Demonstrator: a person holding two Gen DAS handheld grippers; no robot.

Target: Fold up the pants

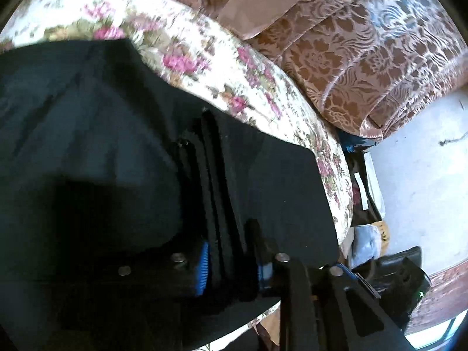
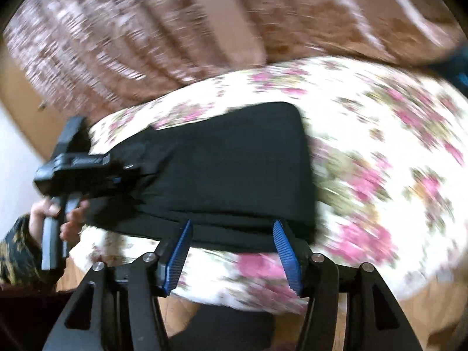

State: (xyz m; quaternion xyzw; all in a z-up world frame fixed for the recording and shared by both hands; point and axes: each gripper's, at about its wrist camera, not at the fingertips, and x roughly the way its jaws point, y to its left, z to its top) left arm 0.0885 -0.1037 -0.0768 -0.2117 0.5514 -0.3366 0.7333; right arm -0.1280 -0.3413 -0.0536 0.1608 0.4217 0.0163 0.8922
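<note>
Left gripper clamped on black cloth, centre frame; right gripper jaws apart, lower centre.

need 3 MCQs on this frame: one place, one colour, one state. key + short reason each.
1. Where does the folded black fabric pants bundle lie?
A. on the white cushion with pink flowers
B. on a bare wooden floor
C. inside a basket

2. What colour are the ribbed pads on the right gripper?
A. red
B. blue
C. yellow

3. How do the right gripper's jaws stand?
A. pressed shut on the pants
B. shut on nothing
C. apart, pads at the near edge of the pants without clamping it

Key: 1 A, floral cushion shows around the bundle on every visible side. 2 B, both pads are blue in the right wrist view. 3 C, a wide gap shows between the two pads; meanwhile the left gripper is closed on dark layers of the pants.
</note>
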